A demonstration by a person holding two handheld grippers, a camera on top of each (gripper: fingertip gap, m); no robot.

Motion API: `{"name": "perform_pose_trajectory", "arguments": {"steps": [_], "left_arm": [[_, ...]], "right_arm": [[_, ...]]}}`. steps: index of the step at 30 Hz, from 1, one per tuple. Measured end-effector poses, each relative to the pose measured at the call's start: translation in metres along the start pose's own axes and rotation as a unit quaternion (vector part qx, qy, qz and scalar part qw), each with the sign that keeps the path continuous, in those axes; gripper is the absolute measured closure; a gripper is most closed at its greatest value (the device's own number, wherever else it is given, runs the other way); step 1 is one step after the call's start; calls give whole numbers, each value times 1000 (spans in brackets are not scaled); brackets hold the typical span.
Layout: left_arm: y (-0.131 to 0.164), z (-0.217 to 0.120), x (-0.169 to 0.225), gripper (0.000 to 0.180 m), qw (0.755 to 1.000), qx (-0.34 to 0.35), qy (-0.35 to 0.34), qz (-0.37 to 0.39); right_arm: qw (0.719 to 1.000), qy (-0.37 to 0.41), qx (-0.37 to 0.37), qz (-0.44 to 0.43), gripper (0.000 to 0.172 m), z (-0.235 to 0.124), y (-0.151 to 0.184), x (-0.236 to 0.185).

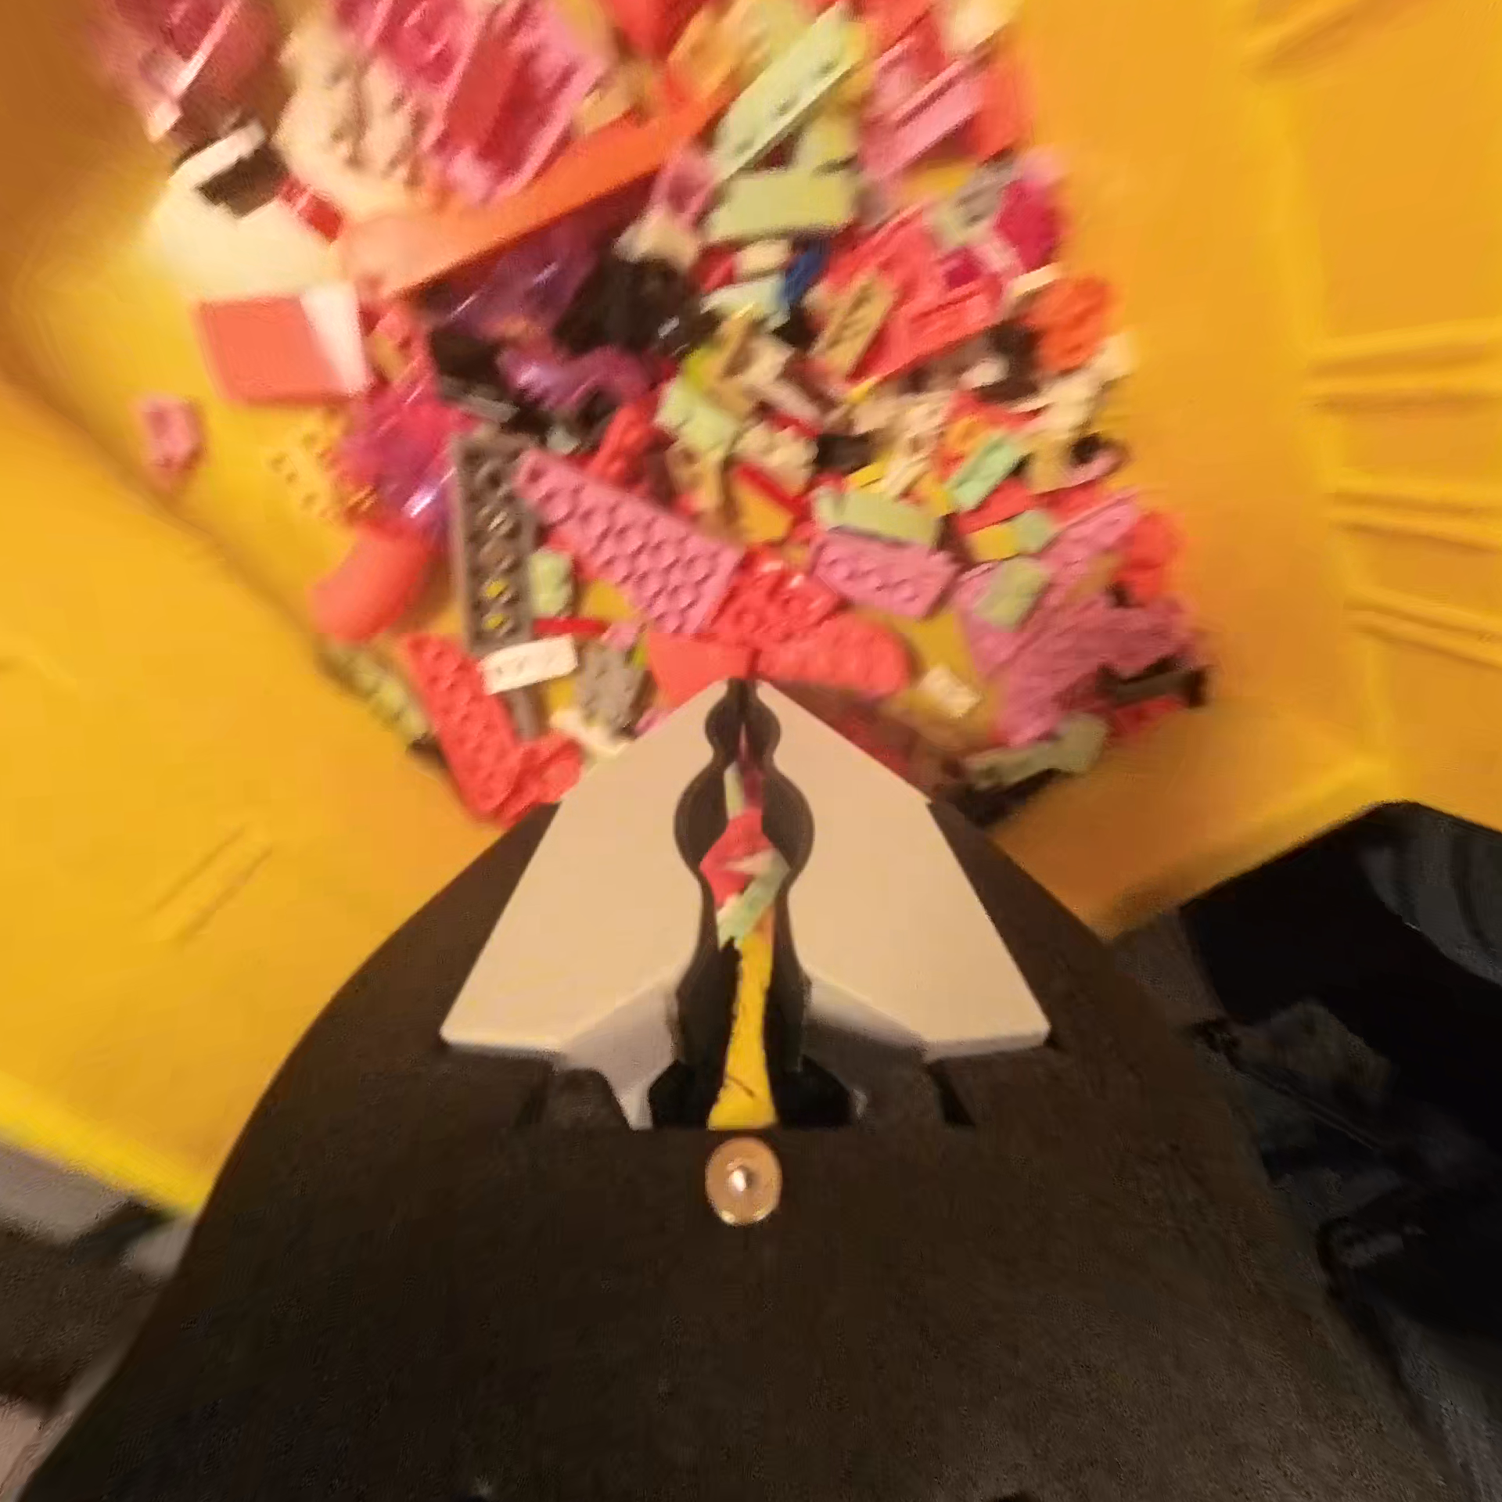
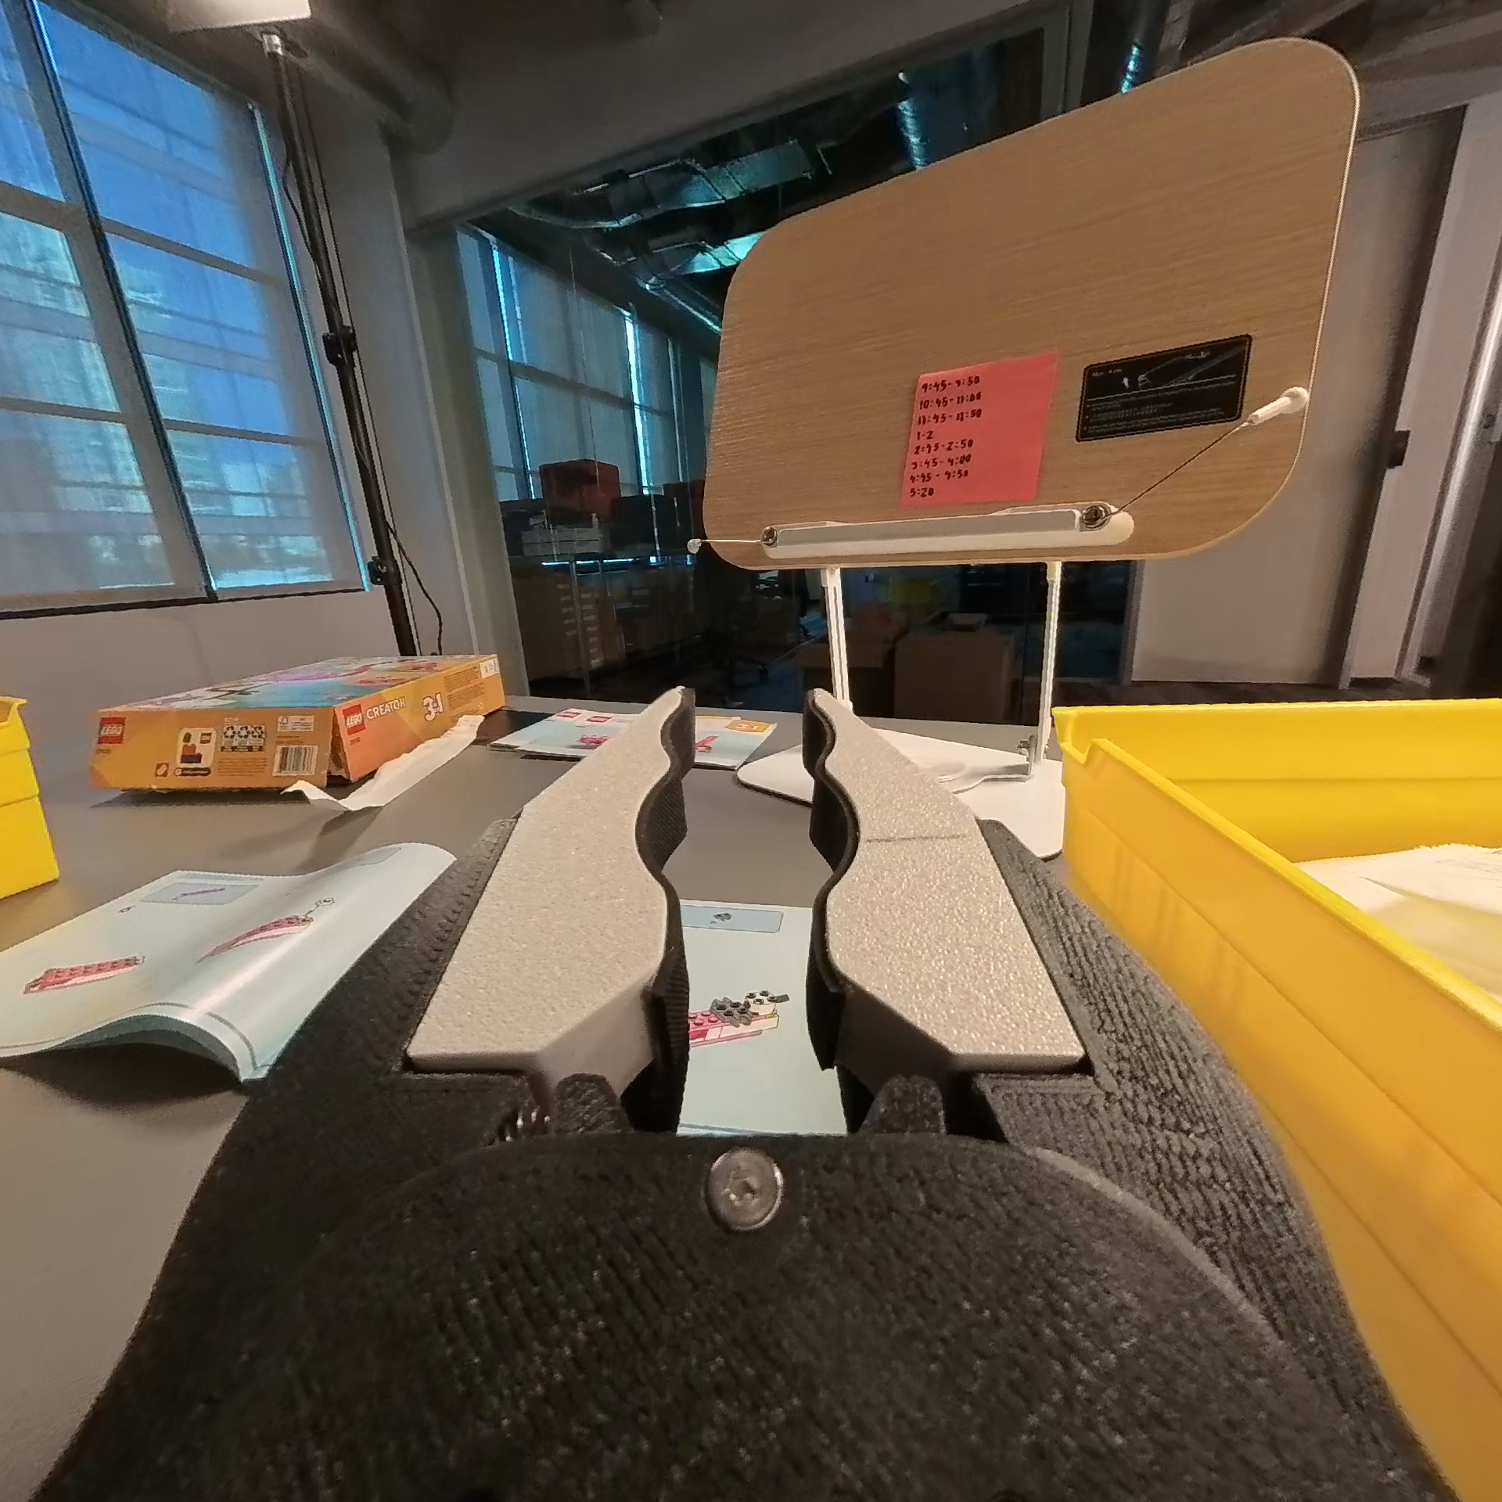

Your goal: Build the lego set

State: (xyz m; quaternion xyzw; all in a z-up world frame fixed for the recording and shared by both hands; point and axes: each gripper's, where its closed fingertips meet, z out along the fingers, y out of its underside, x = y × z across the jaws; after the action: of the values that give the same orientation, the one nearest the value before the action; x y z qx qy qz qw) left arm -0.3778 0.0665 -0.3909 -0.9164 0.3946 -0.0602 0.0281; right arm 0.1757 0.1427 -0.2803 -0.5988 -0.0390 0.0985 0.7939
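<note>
In the left wrist view, my left gripper (image 1: 741,691) is over a yellow bin (image 1: 1268,423) that holds a pile of loose bricks (image 1: 731,390) in pink, coral, pale green and black. Its fingertips are closed together just in front of a coral plate (image 1: 837,660). The view is blurred, and nothing shows plainly between the pads. In the right wrist view, my right gripper (image 2: 748,715) is open with nothing between its fingers. It hovers low over an open instruction booklet (image 2: 187,959) on the grey table (image 2: 122,1154).
A flattened orange toy box (image 2: 301,723) lies at the back left, with a second booklet (image 2: 585,731) beside it. A wooden board on a white stand (image 2: 1016,309) bears a pink note (image 2: 979,427). A yellow bin (image 2: 1300,878) stands close on the right, another (image 2: 16,796) at the left edge. My right fingertips sit around 55 cm from my left ones.
</note>
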Motion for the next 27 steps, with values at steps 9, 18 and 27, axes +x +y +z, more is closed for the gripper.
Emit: {"name": "perform_pose_trajectory", "arguments": {"steps": [9,18,27], "left_arm": [[19,-28,-59,180,982,-53,-178,-40],[49,-6,-53,180,972,-169,-165,-4],[-9,-7,-34,180,990,-1,-89,112]], "right_arm": [[1000,-2,-1,2,147,0,0,0],[1000,-5,0,5,147,1,0,-2],[1000,0,2,19,147,0,0,2]]}}
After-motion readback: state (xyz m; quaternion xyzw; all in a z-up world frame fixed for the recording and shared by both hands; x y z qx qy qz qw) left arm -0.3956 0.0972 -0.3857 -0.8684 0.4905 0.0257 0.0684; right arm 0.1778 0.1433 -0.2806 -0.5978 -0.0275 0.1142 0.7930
